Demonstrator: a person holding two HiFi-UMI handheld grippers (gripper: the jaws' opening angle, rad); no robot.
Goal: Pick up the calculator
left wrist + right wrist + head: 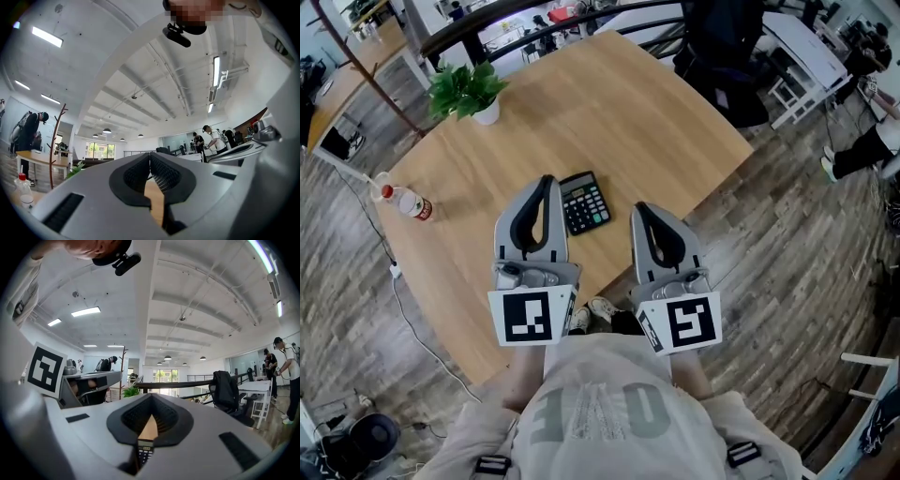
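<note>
- Under me, a pale wooden table (609, 103) filled the upper middle of the head view, standing on a grey plank floor (787, 244).
- A black office chair (722, 56) stood at the upper right, and a dark railing (459, 36) ran along the top edge.
- In the right gripper view I saw strip lights (85, 311) on a white beamed ceiling (197, 301), and bright windows (165, 376) at centre.

A pale wooden table (619, 103) carries 3 things. From its middle, a potted plant (469, 92) stands at 10 o'clock near the far corner, a bottle (408, 202) lies on its side at 8 o'clock, and a black calculator (584, 202) lies flat at 6 o'clock.
</note>
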